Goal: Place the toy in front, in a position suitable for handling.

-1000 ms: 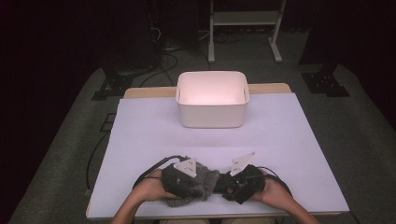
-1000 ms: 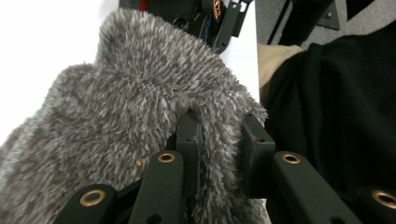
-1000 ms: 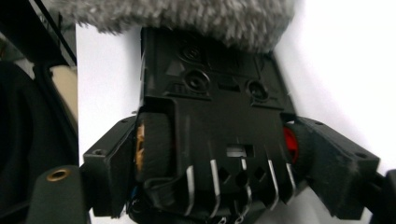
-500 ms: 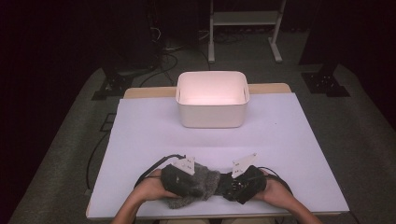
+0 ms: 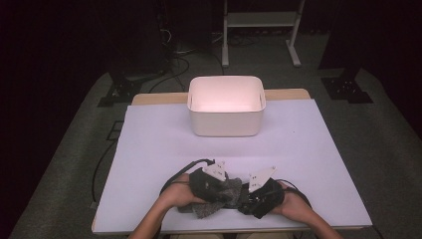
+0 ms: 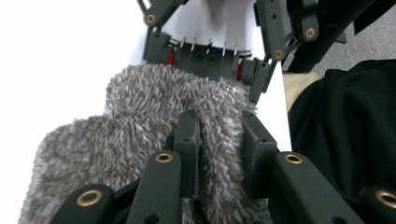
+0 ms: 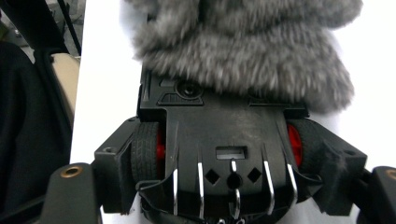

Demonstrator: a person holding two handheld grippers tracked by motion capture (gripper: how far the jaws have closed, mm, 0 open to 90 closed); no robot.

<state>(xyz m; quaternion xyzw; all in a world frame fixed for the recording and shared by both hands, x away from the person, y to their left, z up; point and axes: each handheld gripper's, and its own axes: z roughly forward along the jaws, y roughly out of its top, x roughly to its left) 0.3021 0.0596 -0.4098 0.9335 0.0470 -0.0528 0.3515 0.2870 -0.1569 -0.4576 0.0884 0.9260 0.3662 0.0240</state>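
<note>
The left gripper (image 6: 219, 149) clamps its matte black jaws on a fold of shaggy grey fleece cloth (image 6: 140, 135), low in the frame's centre. The right gripper (image 7: 224, 186) grasps a hard black toy car (image 7: 219, 135) with rubber tyres and red hubs, which touches the cloth, with a smooth white rounded tub (image 5: 226, 105) above on the pale table (image 5: 149, 144).

This looks like a lab or recording studio rather than a home. A wooden table covered with a plain white sheet (image 5: 308, 144) stands alone on grey carpet (image 5: 393, 149), ringed by darkness. At the far side a white metal stand frame (image 5: 261, 20) rises from the floor, and loose black cables (image 5: 174, 55) trail near it. Dark flat stand feet (image 5: 348, 89) sit at the far right and far left — rig supports, lit only over the table.
</note>
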